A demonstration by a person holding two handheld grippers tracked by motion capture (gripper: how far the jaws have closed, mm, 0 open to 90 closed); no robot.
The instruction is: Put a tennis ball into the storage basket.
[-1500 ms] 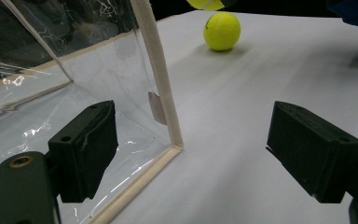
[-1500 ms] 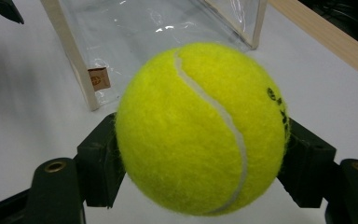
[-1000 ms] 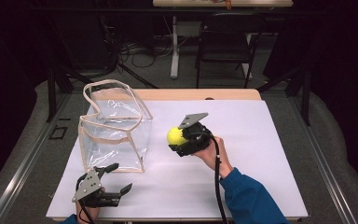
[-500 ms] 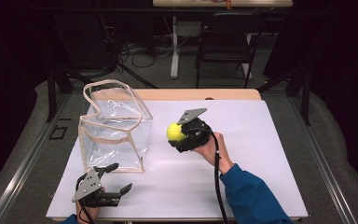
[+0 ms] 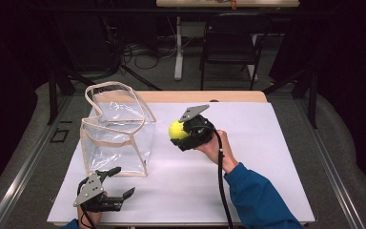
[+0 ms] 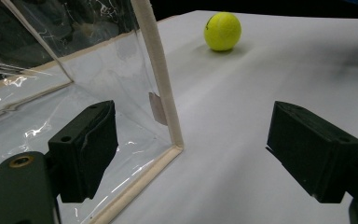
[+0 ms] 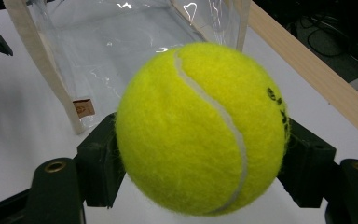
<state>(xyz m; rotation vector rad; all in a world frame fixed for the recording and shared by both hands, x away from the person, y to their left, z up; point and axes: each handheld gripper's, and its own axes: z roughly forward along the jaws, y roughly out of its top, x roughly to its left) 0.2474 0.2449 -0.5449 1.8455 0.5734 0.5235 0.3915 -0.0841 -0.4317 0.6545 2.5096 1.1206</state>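
Here the tennis ball [image 5: 176, 130] sits clamped between the jaws of my right gripper [image 5: 185, 133], raised above the white worktop [image 5: 267, 157] near its middle. Just to its left stands a clear plastic bag [image 5: 116, 138] with cream trim, upright and open at the top, handles arching over it. My left gripper [image 5: 116, 183] rests near the worktop's front edge, just in front of the bag's near corner, jaws spread wide with nothing between them.
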